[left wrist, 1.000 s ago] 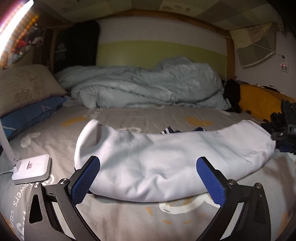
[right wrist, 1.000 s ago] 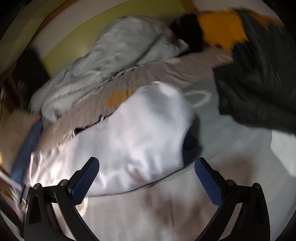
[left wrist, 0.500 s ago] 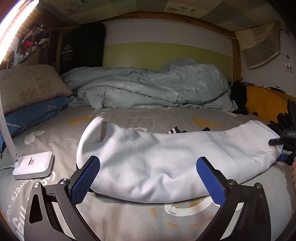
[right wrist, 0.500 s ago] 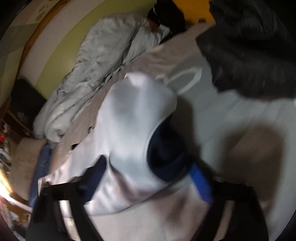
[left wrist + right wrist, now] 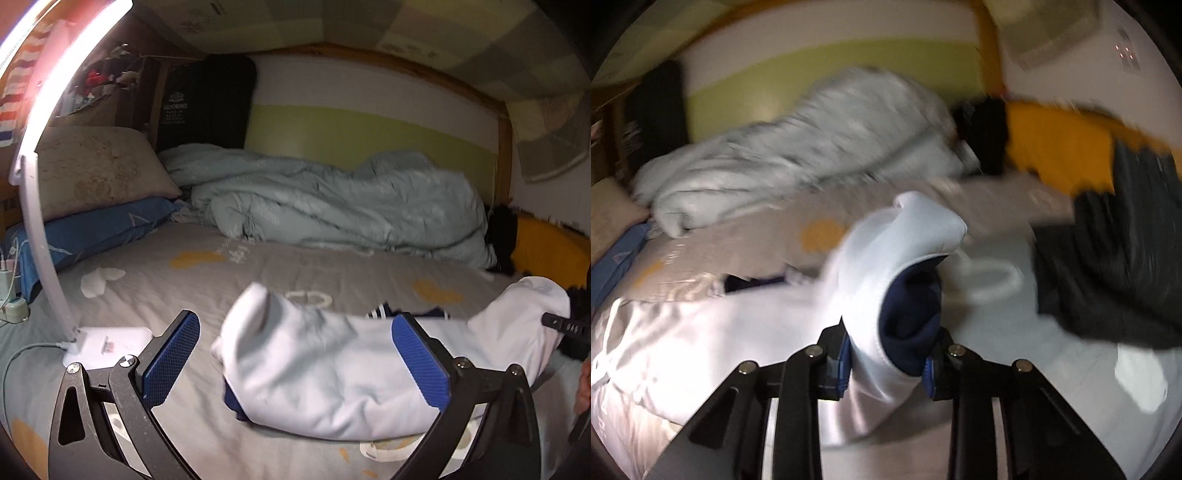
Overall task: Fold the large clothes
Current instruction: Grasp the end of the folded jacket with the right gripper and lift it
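Observation:
A white garment (image 5: 332,369) with a navy lining (image 5: 908,314) lies bunched lengthwise on the grey patterned bed sheet (image 5: 295,266). My left gripper (image 5: 295,317) hovers open above the garment's left half, with nothing pinched between its blue pads. In the right wrist view, my right gripper (image 5: 886,365) has its jaws closing on the garment's right end, and white and navy fabric is pinched between the pads. That end stands raised off the sheet. The tip of my right gripper (image 5: 561,325) shows at the garment's far right in the left wrist view.
A white desk lamp base (image 5: 107,343) with its lit curved arm stands on the bed at the left. A beige pillow (image 5: 96,170) and a blue pillow (image 5: 92,229) lie behind it. A pale crumpled duvet (image 5: 332,206) fills the back. A dark grey garment (image 5: 1108,258) and a yellow cushion (image 5: 1060,147) lie right.
My right gripper went from wide open to closed around the garment's right end, which has lifted. My left gripper rose and shifted left, so the garment now sits further right in its view.

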A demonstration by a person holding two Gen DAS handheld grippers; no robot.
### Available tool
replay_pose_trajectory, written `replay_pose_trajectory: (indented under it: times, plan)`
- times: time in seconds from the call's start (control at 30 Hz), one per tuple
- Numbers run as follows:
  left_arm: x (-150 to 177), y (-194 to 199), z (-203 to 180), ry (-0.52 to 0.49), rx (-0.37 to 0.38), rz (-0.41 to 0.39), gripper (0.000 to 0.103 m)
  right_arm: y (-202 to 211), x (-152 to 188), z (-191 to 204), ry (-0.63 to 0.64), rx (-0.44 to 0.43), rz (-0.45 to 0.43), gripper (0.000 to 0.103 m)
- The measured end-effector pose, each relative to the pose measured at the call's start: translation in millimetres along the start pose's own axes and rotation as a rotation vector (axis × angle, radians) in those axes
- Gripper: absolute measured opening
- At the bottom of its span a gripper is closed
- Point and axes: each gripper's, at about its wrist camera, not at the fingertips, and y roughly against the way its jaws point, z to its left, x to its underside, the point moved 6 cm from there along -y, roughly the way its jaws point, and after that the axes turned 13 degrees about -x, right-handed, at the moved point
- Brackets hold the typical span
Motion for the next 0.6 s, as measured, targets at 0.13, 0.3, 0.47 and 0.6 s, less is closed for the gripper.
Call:
replay_pose_trajectory:
  times: [0.13,0.3,0.47,0.6]
  plan:
    - [-14.8,5.8,12.5,0.055,0.020,-0.011,0.103,-3.7,-3.6,55.2,0.120,-0.045,0.000,0.028]
    - [-17.3,5.9,19.1,0.074,0.032,0.003,0.103,-27.8,24.9,104.6,0.184,-0.129,0.073,0.028]
    - [-15.9,4.0,16.1,0.063,0.043,0.010,0.103,-37.5,67.5,125.8,0.226,-0.210,0.162,0.045]
    - [-10.8,-4.3,17.4,0.076,0.038,0.047,0.103,-19.9,76.7,137.5,0.193,-0.344,0.143,0.076]
